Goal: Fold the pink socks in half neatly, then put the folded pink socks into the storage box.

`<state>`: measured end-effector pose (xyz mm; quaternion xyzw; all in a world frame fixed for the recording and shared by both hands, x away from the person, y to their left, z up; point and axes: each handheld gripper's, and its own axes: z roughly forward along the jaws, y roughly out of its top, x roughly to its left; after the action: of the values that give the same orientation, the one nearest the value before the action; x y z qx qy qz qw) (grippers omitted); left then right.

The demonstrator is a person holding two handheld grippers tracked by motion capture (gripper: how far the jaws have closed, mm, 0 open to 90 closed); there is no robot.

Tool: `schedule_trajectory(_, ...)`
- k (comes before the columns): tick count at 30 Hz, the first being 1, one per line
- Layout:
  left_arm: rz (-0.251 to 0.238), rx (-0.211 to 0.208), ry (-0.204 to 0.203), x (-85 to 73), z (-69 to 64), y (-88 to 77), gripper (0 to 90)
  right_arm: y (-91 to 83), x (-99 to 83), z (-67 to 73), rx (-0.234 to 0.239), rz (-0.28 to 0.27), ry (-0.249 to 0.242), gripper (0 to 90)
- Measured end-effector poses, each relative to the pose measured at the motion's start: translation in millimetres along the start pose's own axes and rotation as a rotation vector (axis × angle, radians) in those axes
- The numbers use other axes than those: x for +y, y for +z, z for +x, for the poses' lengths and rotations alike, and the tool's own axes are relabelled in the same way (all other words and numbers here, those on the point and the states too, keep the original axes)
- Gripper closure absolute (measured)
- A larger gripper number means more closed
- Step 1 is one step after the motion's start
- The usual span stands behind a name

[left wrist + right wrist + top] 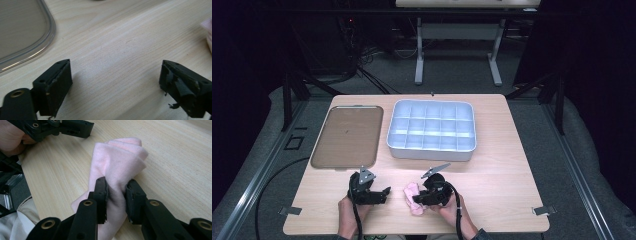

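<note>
Right claw [116, 188] clamped on a bunched pink cloth [117, 160], pads pinching a fold of it near the claw's own end. Cloth's long axis running straight ahead of that claw, the free, folded end lying just beyond the jaw tips and resting on the bench [175, 157]. Seen from above, same grip: right claw [418, 199] at the near edge of the bench, cloth [413, 196] poking out on its inner side, toward the other hand.

Left claw [115, 82] wide open and empty, bare wood between the jaws. No earlier picture to compare, so only the stance told: jaws well apart, nothing touched. Pink edge of the cloth [208, 32] lying off to the right of this claw and a little ahead, near but apart. From above, left claw [379, 192] pointing toward the cloth, with a short stretch of bench between them.

Relation that counts: cloth's loose end lying between the two claws, nearer the left one than anything else on the bench, so probably the left claw's to take next; blurred in the high view, so exact gap hard to judge.

Farther off, beyond both claws: brown tray [346, 136] ahead of the left claw, white compartment box [432, 131] ahead of the right, both well apart from the cloth.
</note>
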<state>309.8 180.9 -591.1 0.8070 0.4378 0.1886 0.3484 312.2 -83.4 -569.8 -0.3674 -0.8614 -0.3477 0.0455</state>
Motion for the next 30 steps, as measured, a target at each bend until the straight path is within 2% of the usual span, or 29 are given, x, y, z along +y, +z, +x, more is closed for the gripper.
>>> schedule_trajectory(15, 0.001, -0.004, 0.005, -0.4, 0.0, 0.1, 8.7, 0.0, -0.6, -2.0, 0.014, -0.005, 0.011, 73.3)
schedule_trajectory(22, 0.000, -0.003, 0.004, -0.5, -0.2, 0.0, 8.8, -0.2, -0.2, -1.0, 0.004, 0.001, 0.013, 73.4)
schedule_trajectory(25, 0.003, -0.002, 0.007, -0.6, -0.1, -0.2, 8.8, -0.4, 0.6, -2.5, 0.010, 0.012, 0.007, 73.4)
schedule_trajectory(30, 0.002, -0.002, 0.008, -0.5, -0.2, -0.1, 8.8, -0.1, -0.9, -4.4, 0.029, -0.003, 0.018, 73.5)
